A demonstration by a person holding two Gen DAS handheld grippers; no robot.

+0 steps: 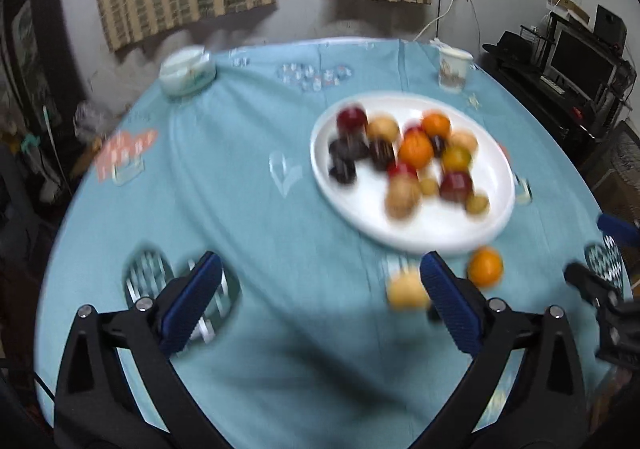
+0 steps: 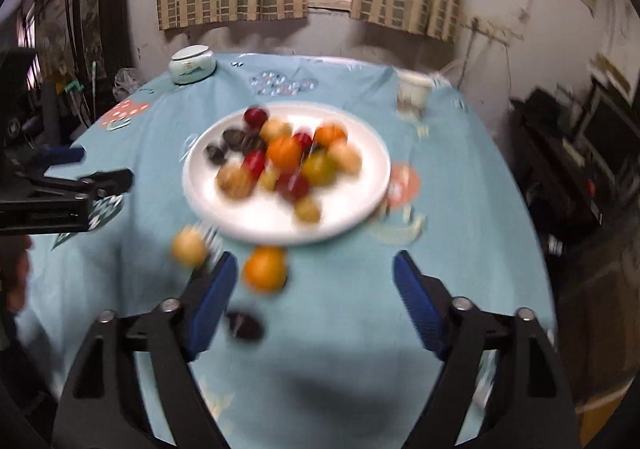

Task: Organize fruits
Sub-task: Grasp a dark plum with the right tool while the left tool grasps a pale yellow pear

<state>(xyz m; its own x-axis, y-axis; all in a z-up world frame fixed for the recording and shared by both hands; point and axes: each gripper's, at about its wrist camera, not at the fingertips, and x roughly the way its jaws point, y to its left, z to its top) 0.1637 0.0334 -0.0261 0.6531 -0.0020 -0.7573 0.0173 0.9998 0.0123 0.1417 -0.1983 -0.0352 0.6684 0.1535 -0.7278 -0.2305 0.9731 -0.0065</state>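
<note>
From the left wrist view, the left tool [image 1: 320, 281] stood wide open over bare blue cloth, holding nothing. A lidded bowl [image 1: 187, 73] sat at ten o'clock on the tabletop [image 1: 248, 153]. The plate [image 1: 440, 225] of blurred fruit lay at one o'clock from the tool. Just off the plate's near rim, a yellow fruit [image 1: 406, 291] touched or nearly touched the tool's right finger, and an orange [image 1: 485, 266] lay beside it. A cup [image 1: 453, 69] stood at the far edge.

From the right wrist view, the right tool [image 2: 316, 285] was likewise spread wide and empty. The orange [image 2: 265, 269] lay between its fingers, nearer the left one, untouched. A dark fruit [image 2: 245, 324] lay at six o'clock from the orange.
</note>
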